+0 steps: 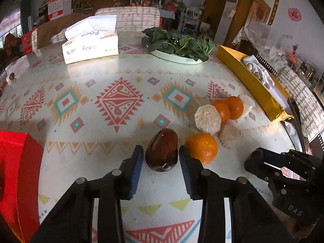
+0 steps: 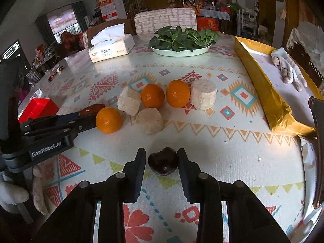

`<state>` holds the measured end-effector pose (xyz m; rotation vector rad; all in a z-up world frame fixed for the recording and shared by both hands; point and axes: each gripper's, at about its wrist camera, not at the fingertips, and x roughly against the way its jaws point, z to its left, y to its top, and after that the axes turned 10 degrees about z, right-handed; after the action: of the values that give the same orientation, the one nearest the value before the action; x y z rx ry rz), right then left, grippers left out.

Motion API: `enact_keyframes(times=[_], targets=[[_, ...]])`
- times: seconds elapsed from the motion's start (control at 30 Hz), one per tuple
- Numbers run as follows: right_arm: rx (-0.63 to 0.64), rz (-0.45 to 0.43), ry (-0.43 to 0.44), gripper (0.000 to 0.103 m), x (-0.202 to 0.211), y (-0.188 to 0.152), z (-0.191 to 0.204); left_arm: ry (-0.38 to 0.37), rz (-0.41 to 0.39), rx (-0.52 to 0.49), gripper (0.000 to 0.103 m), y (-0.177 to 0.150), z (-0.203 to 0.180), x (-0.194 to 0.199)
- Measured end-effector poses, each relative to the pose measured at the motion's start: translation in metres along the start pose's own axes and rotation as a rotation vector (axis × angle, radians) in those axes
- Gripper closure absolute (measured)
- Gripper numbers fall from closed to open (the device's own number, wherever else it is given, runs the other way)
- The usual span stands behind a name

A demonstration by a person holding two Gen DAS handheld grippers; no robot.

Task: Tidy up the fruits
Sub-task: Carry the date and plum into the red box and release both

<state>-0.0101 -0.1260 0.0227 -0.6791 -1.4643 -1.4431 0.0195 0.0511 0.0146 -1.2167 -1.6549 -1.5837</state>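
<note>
Patterned table (image 1: 105,75), two tools at its near edge. Left tool (image 1: 160,158) clenched on a reddish-brown oval fruit (image 1: 162,150), both blue pads against its flanks, the fruit resting on the table just left of the nearest orange (image 1: 202,147); that tool's right finger touches or nearly touches this orange. From the right wrist view the left tool (image 2: 89,117) comes in from the left, its tip just beside the same orange (image 2: 109,119), the brown fruit (image 2: 92,108) partly hidden behind the fingers. Right tool (image 2: 162,162) clenched on a dark, almost black, heart-shaped fruit (image 2: 163,161), on the table nearer the camera than the nearest orange and apart from it. Behind the nearest orange: a pale, rough-cut chunk (image 2: 150,120) touching or just beside it, a second pale chunk (image 2: 129,101), then two more oranges (image 2: 152,96) (image 2: 177,93) side by side, and a pale cylinder-shaped piece (image 2: 203,94) standing upright at the right end of that row. Right of the cluster, a long gold tray (image 2: 261,93) with a light glove (image 2: 287,70) lying in it. Far beyond the oranges, a white plate (image 2: 182,52) heaped with leafy greens (image 2: 182,36), and a tissue pack (image 2: 111,47) to its left. A red box (image 1: 18,162) sits left of the left tool at the table edge.
</note>
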Motion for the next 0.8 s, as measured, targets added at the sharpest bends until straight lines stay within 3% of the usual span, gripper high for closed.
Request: enact_keyframes(times=[0.13, 0.4, 0.6, 0.8], targets=[[-0.002, -0.001, -0.002, 0.068, 0.0, 0.0, 0.001, -0.002, -0.005, 0.0, 0.073, -0.001, -0.001, 0.002], [-0.037, -0.033, 0.029, 0.072, 0.006, -0.002, -0.008, -0.024, -0.125, 0.066, 0.073, -0.016, 0.01, 0.046], [-0.02, -0.098, 0.043, 0.072, 0.019, -0.005, -0.004, -0.049, -0.219, 0.216, 0.073, -0.058, 0.058, 0.104], [-0.01, -0.103, 0.166, 0.072, 0.034, -0.006, 0.02, 0.007, -0.292, 0.346, 0.073, -0.102, 0.116, 0.147]])
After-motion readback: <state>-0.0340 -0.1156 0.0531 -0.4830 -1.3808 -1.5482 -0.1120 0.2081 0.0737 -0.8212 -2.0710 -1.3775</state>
